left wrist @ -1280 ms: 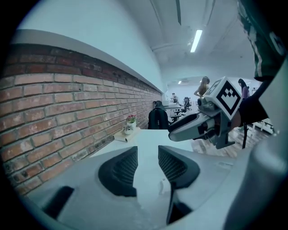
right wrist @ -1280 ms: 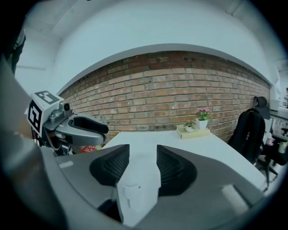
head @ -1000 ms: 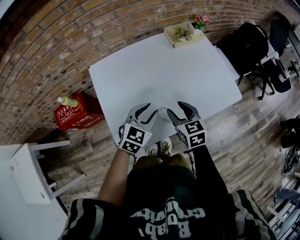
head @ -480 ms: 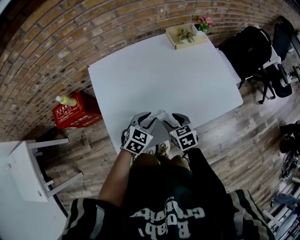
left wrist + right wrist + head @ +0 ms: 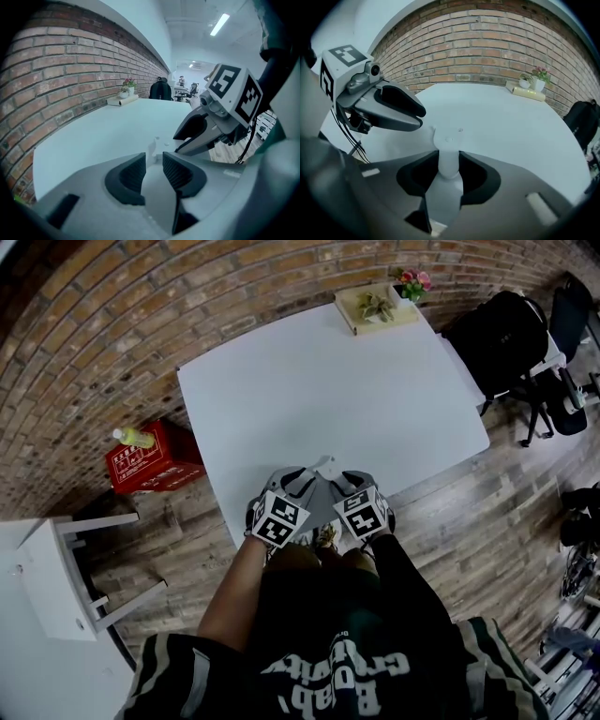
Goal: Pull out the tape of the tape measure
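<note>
White worktop [image 5: 328,381] by the brick wall [image 5: 112,324], tape measure [image 5: 325,465] at its near edge: we read the right hand-held gripper [image 5: 449,161] just closed onto its body, the left hand-held gripper [image 5: 154,164] closing but apart at its end, so pulling now risks a slip.

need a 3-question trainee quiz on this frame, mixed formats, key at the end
1. True or false: the right gripper has its jaws closed on the small white plastic tape measure.
2. Where does the red rectangular box stand? A) on the white square table B) on the brown wooden floor beside the table C) on a shelf
3. Fill in one word: a gap shows between the left gripper's jaws, so it is ____.
Key: 1 true (both grippers' jaws have just been closing); 2 B; 3 open.
</note>
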Available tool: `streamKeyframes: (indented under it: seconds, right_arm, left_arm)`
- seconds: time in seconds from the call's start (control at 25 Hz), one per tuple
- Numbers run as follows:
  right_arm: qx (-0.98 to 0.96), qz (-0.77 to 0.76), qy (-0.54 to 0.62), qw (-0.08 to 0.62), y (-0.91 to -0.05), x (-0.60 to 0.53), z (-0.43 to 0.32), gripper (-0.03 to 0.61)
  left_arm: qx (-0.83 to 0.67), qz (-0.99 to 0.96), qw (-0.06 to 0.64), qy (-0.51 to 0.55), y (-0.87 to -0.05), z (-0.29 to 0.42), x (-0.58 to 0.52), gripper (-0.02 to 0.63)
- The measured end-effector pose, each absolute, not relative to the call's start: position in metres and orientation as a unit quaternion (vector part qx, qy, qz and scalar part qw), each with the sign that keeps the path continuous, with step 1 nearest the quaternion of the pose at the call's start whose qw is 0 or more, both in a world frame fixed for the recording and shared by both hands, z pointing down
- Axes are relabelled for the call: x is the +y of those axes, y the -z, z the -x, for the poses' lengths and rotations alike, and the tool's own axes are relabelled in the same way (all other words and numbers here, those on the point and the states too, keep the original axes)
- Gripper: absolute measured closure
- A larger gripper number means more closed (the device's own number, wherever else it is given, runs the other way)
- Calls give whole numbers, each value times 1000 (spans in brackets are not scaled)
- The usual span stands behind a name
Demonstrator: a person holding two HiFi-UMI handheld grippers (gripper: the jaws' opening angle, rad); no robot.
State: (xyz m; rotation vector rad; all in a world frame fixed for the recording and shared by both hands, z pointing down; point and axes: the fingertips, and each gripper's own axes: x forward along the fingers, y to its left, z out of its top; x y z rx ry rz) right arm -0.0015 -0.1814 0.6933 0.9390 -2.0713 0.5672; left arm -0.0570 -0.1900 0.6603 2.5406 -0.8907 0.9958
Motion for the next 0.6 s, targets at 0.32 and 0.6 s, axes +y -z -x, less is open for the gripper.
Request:
streamKeyframes:
  seconds: [0.32,0.6]
  right_arm:
    - [-822,-332,-212,411,-694,-175,-1,430]
    - [-834,-283,-201,429,-695,-168,-3,430]
  left_arm:
    - [-282,-870,138,-381,-686,54,-177,494]
    - [-265,-869,129,-397,-695,42,-180,494]
